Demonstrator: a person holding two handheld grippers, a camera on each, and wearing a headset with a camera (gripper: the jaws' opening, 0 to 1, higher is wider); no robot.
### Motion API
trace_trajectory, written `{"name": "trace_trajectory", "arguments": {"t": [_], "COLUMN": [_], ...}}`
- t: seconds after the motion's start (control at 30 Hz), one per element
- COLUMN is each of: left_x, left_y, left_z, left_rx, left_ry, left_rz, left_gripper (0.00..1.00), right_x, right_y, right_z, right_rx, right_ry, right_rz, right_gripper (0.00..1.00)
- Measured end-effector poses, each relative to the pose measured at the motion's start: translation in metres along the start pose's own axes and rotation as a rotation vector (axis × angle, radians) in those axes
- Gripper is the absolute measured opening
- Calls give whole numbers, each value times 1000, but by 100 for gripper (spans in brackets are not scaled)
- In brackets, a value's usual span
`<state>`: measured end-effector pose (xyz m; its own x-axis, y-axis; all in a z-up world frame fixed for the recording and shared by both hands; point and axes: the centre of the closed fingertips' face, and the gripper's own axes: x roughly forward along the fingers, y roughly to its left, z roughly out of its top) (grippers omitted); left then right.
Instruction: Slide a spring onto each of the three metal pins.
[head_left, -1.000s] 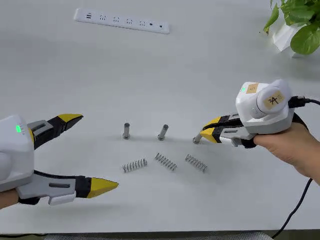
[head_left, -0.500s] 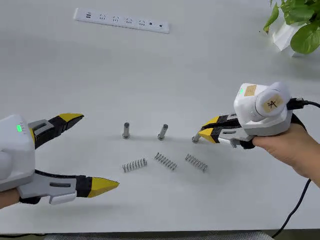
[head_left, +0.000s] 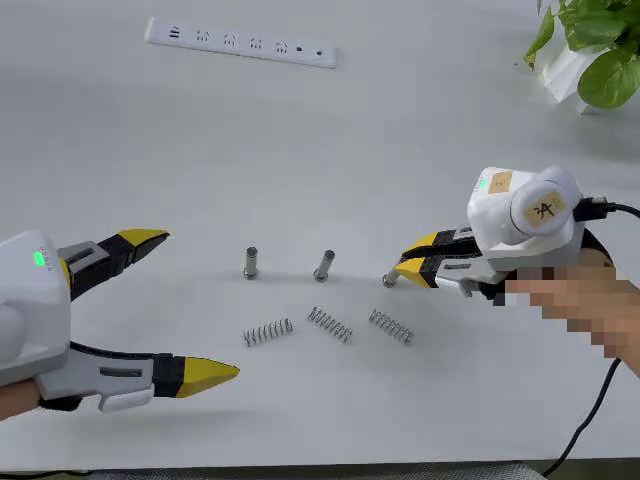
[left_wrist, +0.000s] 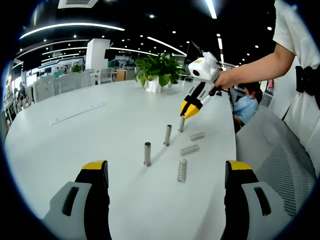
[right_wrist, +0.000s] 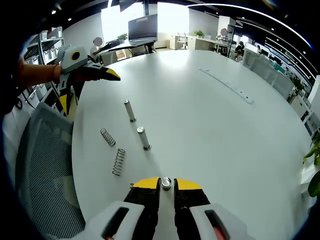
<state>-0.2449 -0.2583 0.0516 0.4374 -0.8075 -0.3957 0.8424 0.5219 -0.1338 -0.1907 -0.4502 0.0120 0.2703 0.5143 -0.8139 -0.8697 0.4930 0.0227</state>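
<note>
Barely shifted: right gripper (head_left: 408, 266), jaws closed on rightmost pin (head_left: 389, 280), standing midway across the table (head_left: 420, 130). Nearest spring (head_left: 390, 326): lying flat, just toward the near edge from that pin, long axis slanting left-right. Idle: left gripper (head_left: 197, 304), jaws wide apart, empty, farther off toward the left edge.

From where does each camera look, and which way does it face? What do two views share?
Head view: on the person's head, facing forward and down at the table, pins and springs; left hand-held gripper and right hand-held gripper show.
Left gripper view: on the left hand-held gripper, facing along the pins toward a plant; own open jaws and the person's arm.
Right gripper view: on the right hand-held gripper, facing along the pins; own jaws shut on the end pin.
Shared: each gripper view shows the other hand-held gripper.
</note>
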Motion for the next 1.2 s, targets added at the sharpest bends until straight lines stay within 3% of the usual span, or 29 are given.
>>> {"name": "trace_trajectory", "arguments": {"t": [0.57, 1.2], "left_x": [0, -2], "left_y": [-2, -6], "left_z": [3, 5], "left_rx": [12, 25], "left_ry": [3, 12], "left_rz": [-7, -2], "left_gripper": [96, 96], "right_x": [-5, -23], "right_y": [3, 6], "right_z": [4, 1], "right_rx": [17, 51], "right_ry": [-32, -100], "right_rz": [-1, -11], "right_gripper": [15, 32]}}
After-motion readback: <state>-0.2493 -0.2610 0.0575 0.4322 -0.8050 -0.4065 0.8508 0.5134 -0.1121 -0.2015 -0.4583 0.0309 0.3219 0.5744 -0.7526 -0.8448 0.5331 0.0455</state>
